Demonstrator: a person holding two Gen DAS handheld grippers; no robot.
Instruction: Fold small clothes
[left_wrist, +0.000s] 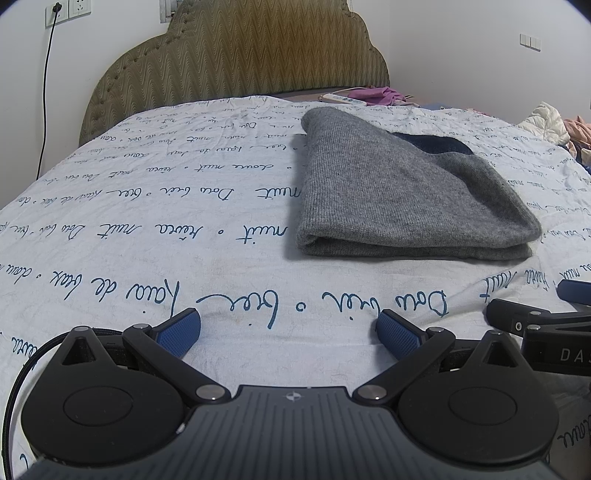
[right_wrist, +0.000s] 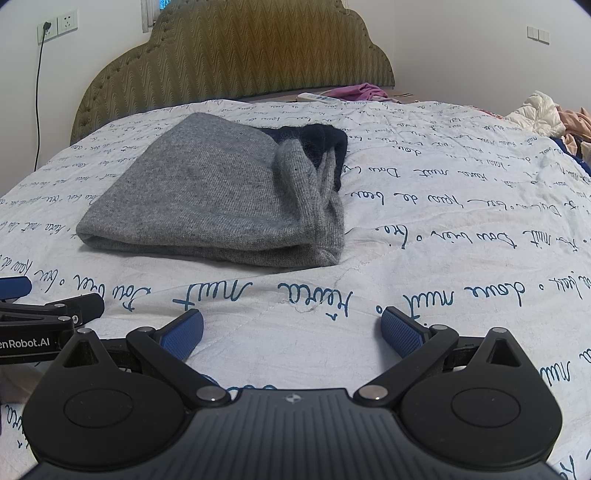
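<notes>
Garment: folded grey knitted garment with dark navy edge, ahead of both tongs, well apart.
Left gripper: wide, empty.
Right gripper: wide, empty.
Progress: fold looks finished; perhaps only tidying left.

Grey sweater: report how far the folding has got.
Done: the grey sweater lies on the bedspread folded into a layered stack, a dark navy part showing at its far end. In hand: nothing; the left tongs and right tongs are open and empty, short of it. Left: perhaps tidying the bunched right edge.
</notes>
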